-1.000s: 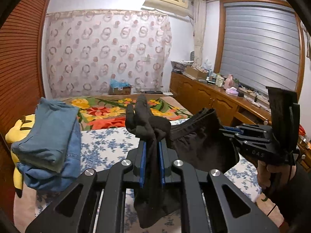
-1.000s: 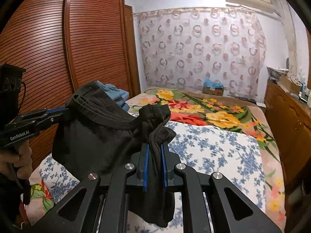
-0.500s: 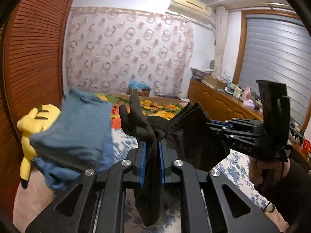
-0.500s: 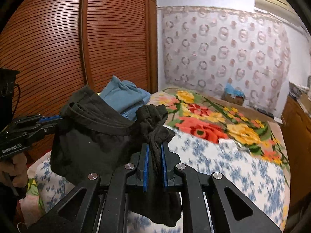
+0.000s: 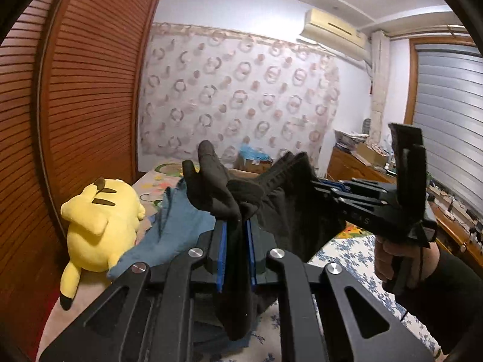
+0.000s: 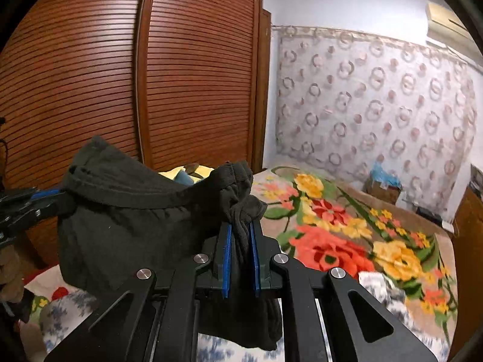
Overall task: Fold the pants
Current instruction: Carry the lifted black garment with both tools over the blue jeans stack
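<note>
The black pants (image 5: 289,211) (image 6: 126,229) hang folded in the air between my two grippers, above the bed. My left gripper (image 5: 235,226) is shut on one bunched end of the fabric, which sticks up past the blue pads. My right gripper (image 6: 241,229) is shut on the other bunched end; in the left wrist view the right gripper (image 5: 317,185) reaches in from the right, held by a person's hand (image 5: 389,256). In the right wrist view the left gripper (image 6: 57,196) clamps the waistband at the far left.
A yellow plush toy (image 5: 99,226) lies beside a stack of folded blue jeans (image 5: 178,232) by the wooden slatted wardrobe (image 6: 105,75). The bed has a blue-flowered sheet (image 5: 356,256) and a bright floral blanket (image 6: 332,235). A wooden cabinet (image 5: 356,166) lines the right wall.
Both grippers have swung left toward the wardrobe with the pants held between them. The plush toy and the jeans stack now sit closer, right in front of the left gripper.
</note>
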